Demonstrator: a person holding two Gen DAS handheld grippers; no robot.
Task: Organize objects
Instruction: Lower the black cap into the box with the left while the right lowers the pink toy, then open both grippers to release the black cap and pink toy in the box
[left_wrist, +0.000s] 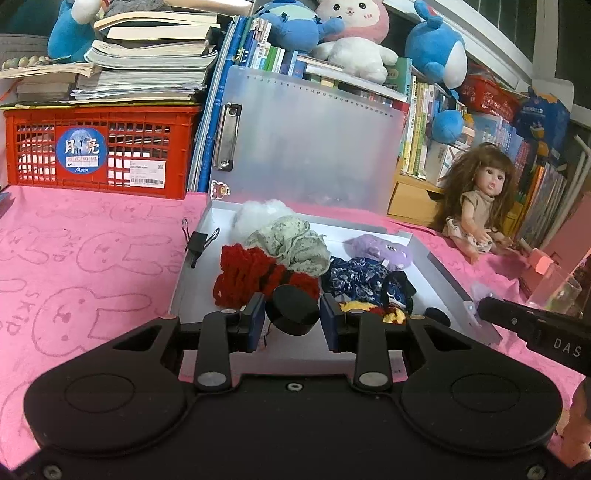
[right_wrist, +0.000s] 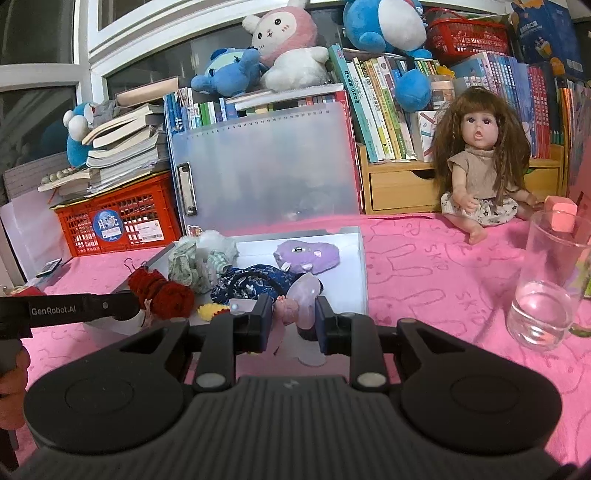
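Note:
A shallow white box (left_wrist: 190, 275) lies on the pink cloth with its frosted lid (left_wrist: 314, 140) standing open behind it. Inside are a red knitted piece (left_wrist: 243, 277), a green lace cloth (left_wrist: 295, 245), a purple plush (left_wrist: 380, 249) and blue patterned fabric (left_wrist: 354, 278). My left gripper (left_wrist: 292, 303) hovers over the box's near edge, shut on a black round disc (left_wrist: 295, 315). My right gripper (right_wrist: 291, 312) is shut on a pale pink and lilac small item (right_wrist: 301, 295) at the box's near right corner. In the left wrist view the right gripper (left_wrist: 484, 310) shows at the right.
A clear drinking glass (right_wrist: 546, 284) stands on the cloth to the right, a pink block behind it. A long-haired doll (right_wrist: 480, 170) sits at the back right. A red crate (left_wrist: 99, 147) under stacked books, bookshelves and plush toys line the back. A black binder clip (left_wrist: 197, 242) lies left of the box.

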